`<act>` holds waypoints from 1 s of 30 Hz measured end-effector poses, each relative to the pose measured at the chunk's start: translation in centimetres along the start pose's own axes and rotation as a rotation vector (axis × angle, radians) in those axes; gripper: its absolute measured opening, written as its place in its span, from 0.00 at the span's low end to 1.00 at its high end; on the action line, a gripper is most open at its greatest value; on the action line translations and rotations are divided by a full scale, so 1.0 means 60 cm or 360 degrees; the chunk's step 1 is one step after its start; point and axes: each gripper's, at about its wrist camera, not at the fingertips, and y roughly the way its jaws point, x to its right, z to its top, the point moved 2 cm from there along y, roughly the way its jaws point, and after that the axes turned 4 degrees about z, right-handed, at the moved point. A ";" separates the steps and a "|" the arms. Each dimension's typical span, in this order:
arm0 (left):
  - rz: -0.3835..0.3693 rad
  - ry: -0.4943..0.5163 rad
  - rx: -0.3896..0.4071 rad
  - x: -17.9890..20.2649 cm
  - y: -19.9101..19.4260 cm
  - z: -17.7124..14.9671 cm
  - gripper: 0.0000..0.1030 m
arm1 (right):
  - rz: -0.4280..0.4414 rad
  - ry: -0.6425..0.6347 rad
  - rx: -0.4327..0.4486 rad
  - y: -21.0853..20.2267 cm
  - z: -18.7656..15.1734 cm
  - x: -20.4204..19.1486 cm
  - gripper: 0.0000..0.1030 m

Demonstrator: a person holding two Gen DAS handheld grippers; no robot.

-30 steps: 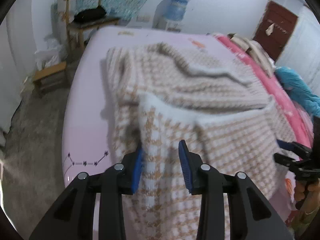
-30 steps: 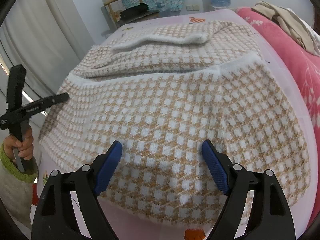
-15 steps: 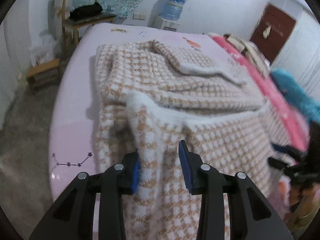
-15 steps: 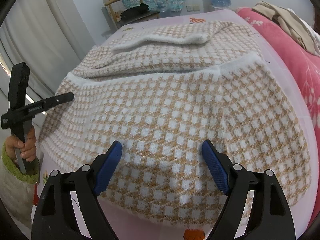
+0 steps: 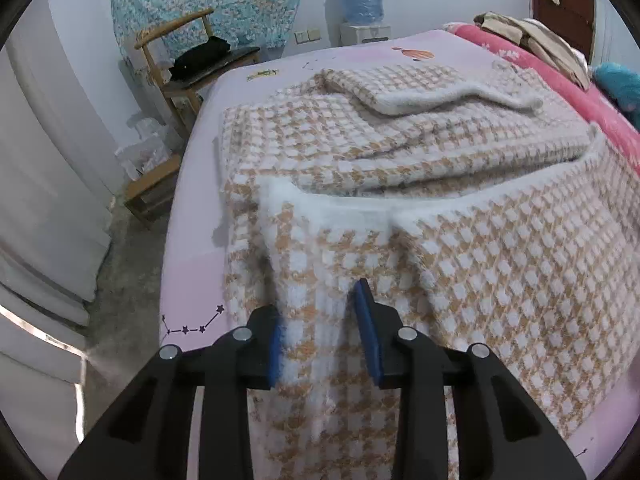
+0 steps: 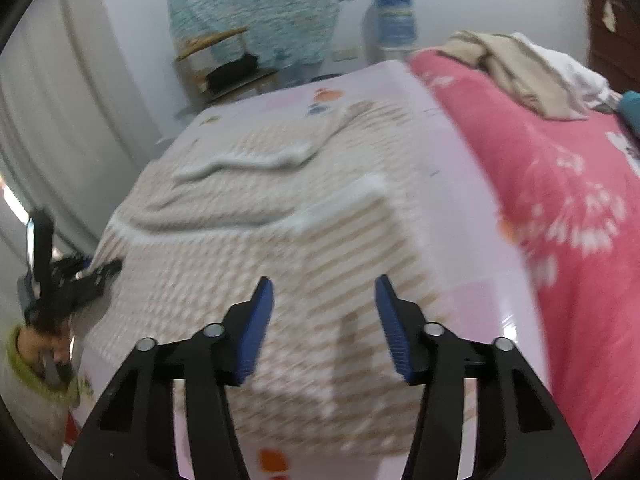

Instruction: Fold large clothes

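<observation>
My left gripper (image 5: 320,332): black plastic arms with blue ribbed pads, pinching a raised ridge of the sweater at its near left corner; fabric fills the gap between the pads.
My right gripper (image 6: 324,320): same black frame and blue pads, spread wide over the near right part of the sweater, nothing between the pads; this view is blurred.
My left hand (image 6: 40,344): seen from the right camera at the far left, a green-edged cuff at the wrist, wrapped around the gripper handle.
Sweater (image 5: 460,240): thick fuzzy knit in a tan and white check, laid across the near half of the bed; a white fluffy band runs across its middle, and the far part is folded over in soft layers with a rounded cream edge on top.
Bed sheet (image 5: 192,280): smooth pale pink cloth with a small star-line print near my left gripper and an orange print at the far end.
Pink blanket (image 6: 560,220): plush, white flower pattern, along the right side of the bed.
Beige clothes (image 6: 516,72): crumpled heap on the far part of the blanket.
Wooden chair (image 5: 188,68): curved back, something black on its seat, beyond the far left corner of the bed.
Water bottle (image 5: 362,0): blue, rounded, by the far wall.
</observation>
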 end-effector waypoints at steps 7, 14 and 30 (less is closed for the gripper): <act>0.0049 0.0016 0.0001 0.010 0.001 0.003 0.30 | -0.0032 0.0018 -0.0036 0.060 0.062 0.051 0.41; 0.0050 0.0007 -0.0005 0.009 0.001 0.003 0.30 | 0.0043 0.0099 -0.0192 0.121 0.071 0.093 0.40; 0.0055 0.0007 -0.0021 0.012 0.002 0.006 0.30 | 0.0129 -0.0003 -0.0290 0.094 0.044 0.075 0.23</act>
